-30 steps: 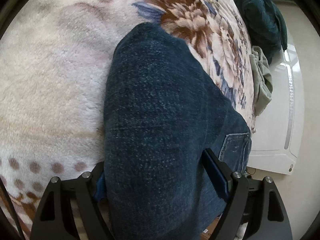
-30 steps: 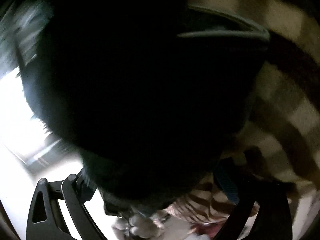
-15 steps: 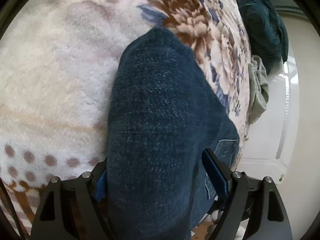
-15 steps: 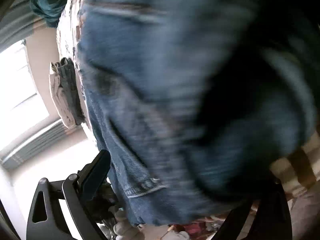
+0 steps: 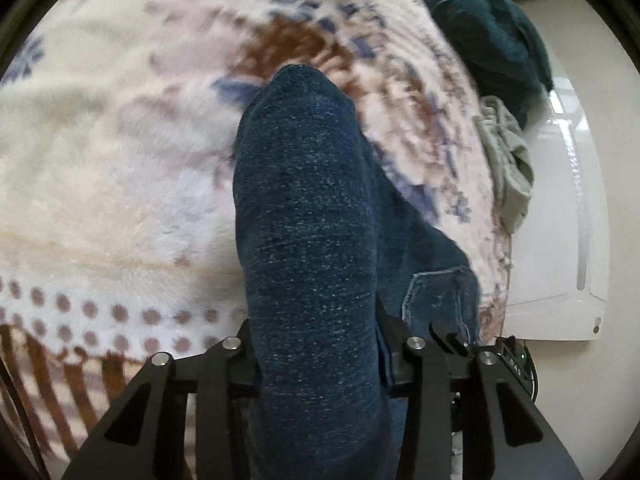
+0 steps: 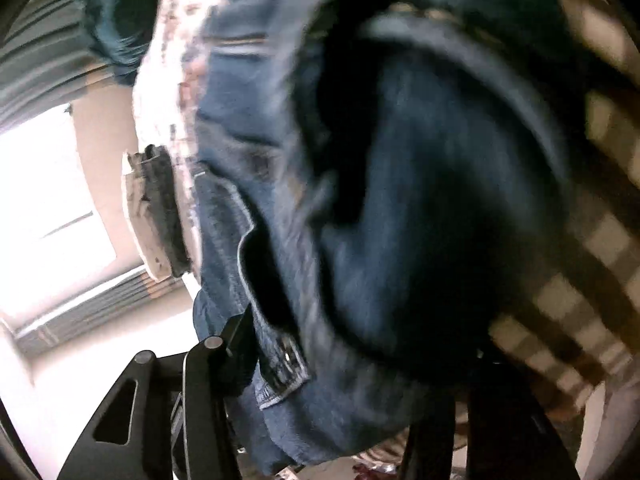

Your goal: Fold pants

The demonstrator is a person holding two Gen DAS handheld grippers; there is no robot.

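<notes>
In the left wrist view, a plush blanket (image 5: 100, 184) fills the field from nine o'clock round to one o'clock, cream with brown dots and stripes low at eight o'clock and a brown and blue flower at twelve. Down the middle, from just above centre to six o'clock, runs a thick fold of the dark blue denim pants (image 5: 308, 248). The left gripper (image 5: 316, 344) sits at six o'clock with that fold between its black fingers (image 5: 240, 360); its jaws are closing and both pads already press on the denim. A back pocket of the pants shows at four o'clock, lying on the blanket's edge. At three o'clock a grey-green garment (image 5: 508, 160) hangs over that edge, with a dark teal cloth (image 5: 484, 28) at one o'clock and a white appliance (image 5: 560, 240) beyond it.

In the right wrist view, blurred, a bright window (image 6: 44, 200) sits at nine o'clock. The pants (image 6: 400, 220) bulge across the centre, their waistband and a metal button at six o'clock. The right gripper (image 6: 344, 380) is at six o'clock, jaws closing with bunched denim between them; the left finger (image 6: 216, 364) touches the waistband, the other is lost in shadow, so I cannot tell whether it pinches. A checked fabric (image 6: 592, 240) lies at three o'clock.
</notes>
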